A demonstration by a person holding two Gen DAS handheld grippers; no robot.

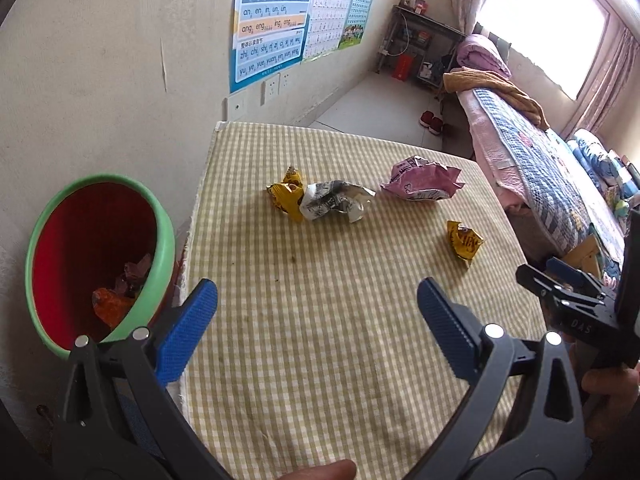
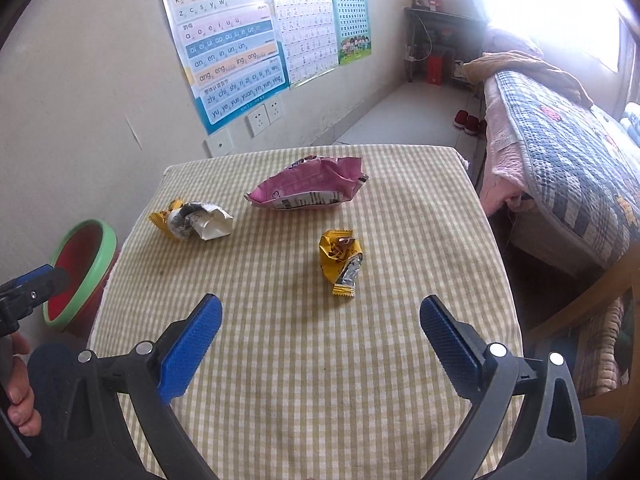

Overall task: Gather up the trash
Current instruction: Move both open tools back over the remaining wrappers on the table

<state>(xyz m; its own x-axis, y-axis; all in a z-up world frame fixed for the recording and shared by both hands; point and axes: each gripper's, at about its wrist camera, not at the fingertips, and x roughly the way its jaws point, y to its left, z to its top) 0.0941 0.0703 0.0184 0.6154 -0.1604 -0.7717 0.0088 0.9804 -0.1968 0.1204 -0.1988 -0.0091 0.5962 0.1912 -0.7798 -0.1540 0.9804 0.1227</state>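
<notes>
Our right gripper (image 2: 320,336) hangs with fingers wide apart and empty; the small yellow wrapper (image 2: 341,262) lies just beyond them on the checked cloth (image 2: 280,360), its long axis running near to far. Our left gripper (image 1: 316,320), equally spread, sits farther from it, beside the bin (image 1: 160,236). The wrapper is crinkled foil, light and springy.

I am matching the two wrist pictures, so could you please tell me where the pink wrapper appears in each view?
Left wrist view: the pink wrapper lies upper right of centre, near the table's far right corner.
Right wrist view: the pink wrapper lies just above centre, at the far middle of the table.
Shared landmark: the green-rimmed bin, off the table's left edge in both.
</notes>
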